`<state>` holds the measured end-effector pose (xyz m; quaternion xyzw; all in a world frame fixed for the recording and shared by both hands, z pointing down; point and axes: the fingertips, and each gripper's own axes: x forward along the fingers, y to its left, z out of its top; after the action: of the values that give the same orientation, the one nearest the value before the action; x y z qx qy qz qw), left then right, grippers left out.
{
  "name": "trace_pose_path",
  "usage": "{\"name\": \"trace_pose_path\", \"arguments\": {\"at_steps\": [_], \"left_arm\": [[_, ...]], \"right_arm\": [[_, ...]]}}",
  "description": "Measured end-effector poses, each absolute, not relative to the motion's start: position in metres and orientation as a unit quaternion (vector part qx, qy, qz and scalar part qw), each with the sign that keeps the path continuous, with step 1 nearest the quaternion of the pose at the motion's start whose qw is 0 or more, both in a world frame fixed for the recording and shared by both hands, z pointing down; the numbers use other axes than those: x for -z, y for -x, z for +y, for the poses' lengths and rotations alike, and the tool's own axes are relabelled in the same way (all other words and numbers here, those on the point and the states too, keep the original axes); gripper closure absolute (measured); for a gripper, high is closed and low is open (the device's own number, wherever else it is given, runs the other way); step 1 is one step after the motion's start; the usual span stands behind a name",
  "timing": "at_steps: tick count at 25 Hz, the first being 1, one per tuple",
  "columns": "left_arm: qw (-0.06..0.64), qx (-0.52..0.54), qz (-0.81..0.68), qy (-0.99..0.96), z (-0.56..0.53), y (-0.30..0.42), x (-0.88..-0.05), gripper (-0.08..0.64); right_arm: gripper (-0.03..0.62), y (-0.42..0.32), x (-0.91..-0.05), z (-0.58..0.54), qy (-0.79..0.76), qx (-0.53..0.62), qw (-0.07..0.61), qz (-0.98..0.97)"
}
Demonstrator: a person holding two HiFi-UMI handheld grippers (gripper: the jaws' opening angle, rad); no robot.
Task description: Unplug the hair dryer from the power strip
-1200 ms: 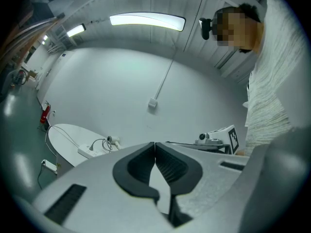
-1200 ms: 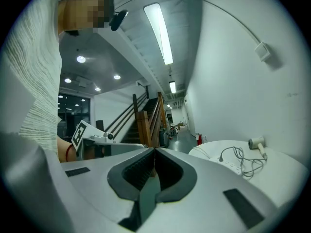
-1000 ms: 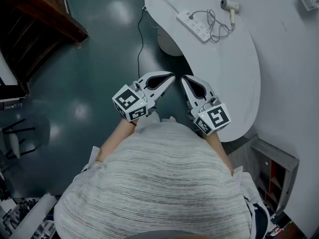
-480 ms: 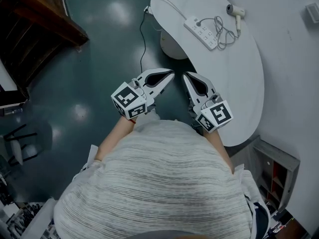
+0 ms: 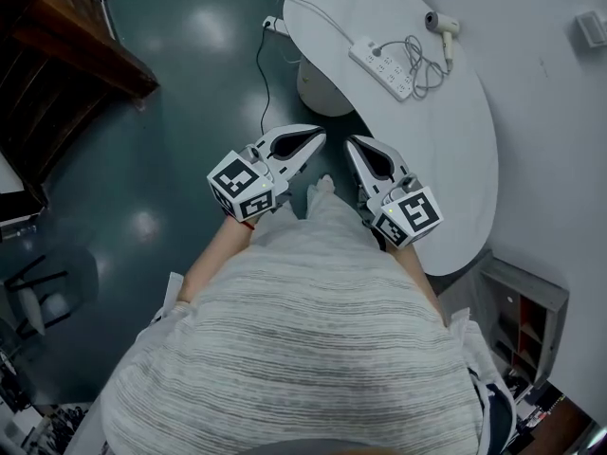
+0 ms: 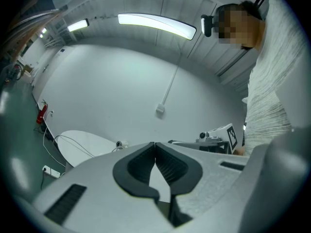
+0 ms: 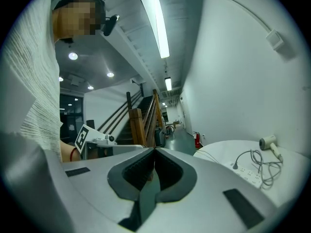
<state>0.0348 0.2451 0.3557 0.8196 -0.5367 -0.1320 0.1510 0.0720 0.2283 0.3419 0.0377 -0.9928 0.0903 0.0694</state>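
In the head view, the left gripper [image 5: 319, 137] and the right gripper [image 5: 350, 144] are being held side by side just in front of the person's body, each with its jaws pressed together and nothing between them. The hair dryer [image 5: 439, 23] is lying at the far end of the white rounded table [image 5: 455, 169], well apart from both tools. Its thin grey cable [image 5: 423, 61] is looping loosely to a plug seated in the flat, oblong white power strip [image 5: 383, 67] beside it. The step in hand is being judged as the approach. Next, the strip will likely need steadying with one tool while the other is spread and closed on the small plug. In the left gripper view, black ribbed pads are being shown meeting at the tips inside smooth grey shells, with the table far off at the left. In the right gripper view, the jaws are likewise being kept together, with the strip, cable and dryer lying at the right on the glossy tabletop.
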Motion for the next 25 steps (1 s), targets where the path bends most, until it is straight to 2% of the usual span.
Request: {"name": "trace_pose_path", "arguments": {"at_steps": [15, 25], "left_arm": [[0.162, 0.123, -0.541, -0.816, 0.181, 0.013, -0.365, 0.554], [0.199, 0.116, -0.514, -0.826, 0.11, 0.04, -0.382, 0.554]], "right_arm": [[0.566, -0.021, -0.354, 0.154, -0.024, -0.117, 0.057, -0.991], [0.566, 0.009, -0.372, 0.08, -0.032, -0.143, 0.066, -0.987]]}}
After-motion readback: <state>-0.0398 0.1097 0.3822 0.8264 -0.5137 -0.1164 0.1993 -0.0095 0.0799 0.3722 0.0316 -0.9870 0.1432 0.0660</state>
